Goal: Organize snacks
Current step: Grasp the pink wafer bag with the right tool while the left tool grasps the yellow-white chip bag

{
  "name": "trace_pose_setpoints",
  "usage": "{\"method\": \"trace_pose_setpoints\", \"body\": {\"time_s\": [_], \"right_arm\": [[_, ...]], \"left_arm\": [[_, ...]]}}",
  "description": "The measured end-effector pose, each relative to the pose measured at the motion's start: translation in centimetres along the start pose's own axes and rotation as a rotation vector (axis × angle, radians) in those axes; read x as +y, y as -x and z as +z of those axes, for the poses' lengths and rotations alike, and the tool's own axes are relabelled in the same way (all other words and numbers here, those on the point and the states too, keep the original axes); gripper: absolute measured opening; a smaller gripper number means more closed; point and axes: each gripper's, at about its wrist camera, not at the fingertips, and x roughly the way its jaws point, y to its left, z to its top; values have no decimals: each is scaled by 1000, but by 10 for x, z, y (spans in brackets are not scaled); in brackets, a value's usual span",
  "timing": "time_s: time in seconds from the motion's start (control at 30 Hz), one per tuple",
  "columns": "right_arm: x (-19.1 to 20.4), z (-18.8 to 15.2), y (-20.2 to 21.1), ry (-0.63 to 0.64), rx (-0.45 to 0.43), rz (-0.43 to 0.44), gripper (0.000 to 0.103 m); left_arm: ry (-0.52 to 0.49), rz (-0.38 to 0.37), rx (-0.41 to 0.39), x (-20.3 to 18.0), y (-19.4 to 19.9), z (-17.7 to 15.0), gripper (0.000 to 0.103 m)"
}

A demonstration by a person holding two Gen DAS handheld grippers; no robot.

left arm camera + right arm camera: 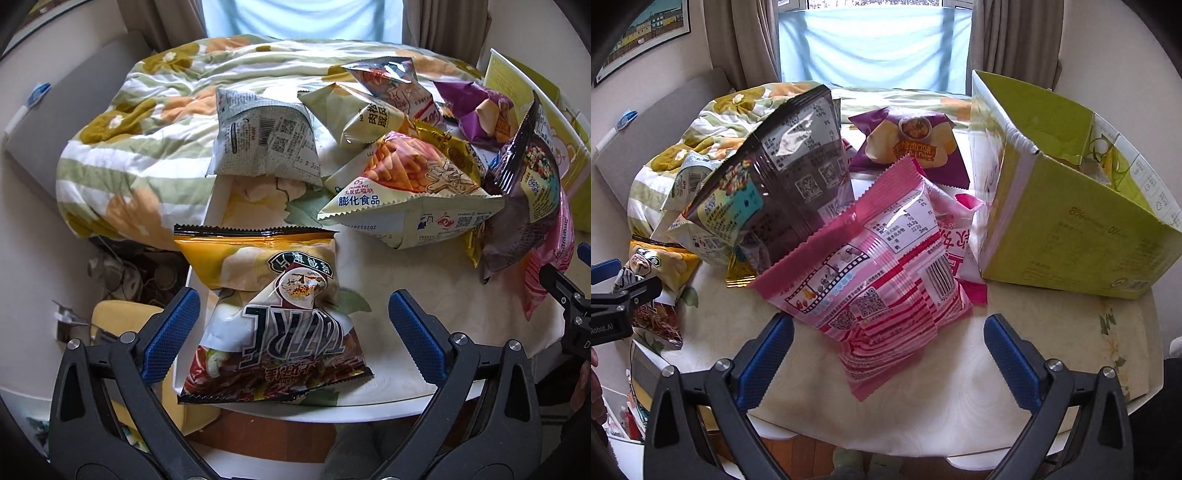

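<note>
Plainly both tongs — left tongs [293, 334] and right tongs [888, 352] — gape empty; the puffed, crinkly yellow bag [273, 317] and pink bag [886, 269] look light and slippery — best pinched at a sealed edge.

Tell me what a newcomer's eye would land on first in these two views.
First, the heap of snack bags on the table, with a pink striped bag lying nearest the open right gripper. Next, the green cardboard box standing open at the table's right side. In the left view, a yellow chip bag lies between the fingers of the open left gripper.
</note>
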Motion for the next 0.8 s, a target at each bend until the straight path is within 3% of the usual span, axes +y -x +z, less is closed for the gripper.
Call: {"method": "trace_pose_setpoints", "body": {"time_s": [0.17,0.23,0.4,0.6,0.8], "right_arm": [[8,0,-14,68,-10,-30,103],[13,2,-18,97,-17,-44,103],[14,6,-25,115,-25,-57,101],[7,7,-32,107,-10,-62,69],[-5,6,-26,44,-17,-37,60]], "left_arm": [[11,0,41,2,-19,1,92],[9,9,54,2,-23,2,76],[7,3,55,4,-24,3,69],[9,-18,44,8,-22,3,62],[40,-46,32,12,-15,0,60]]}}
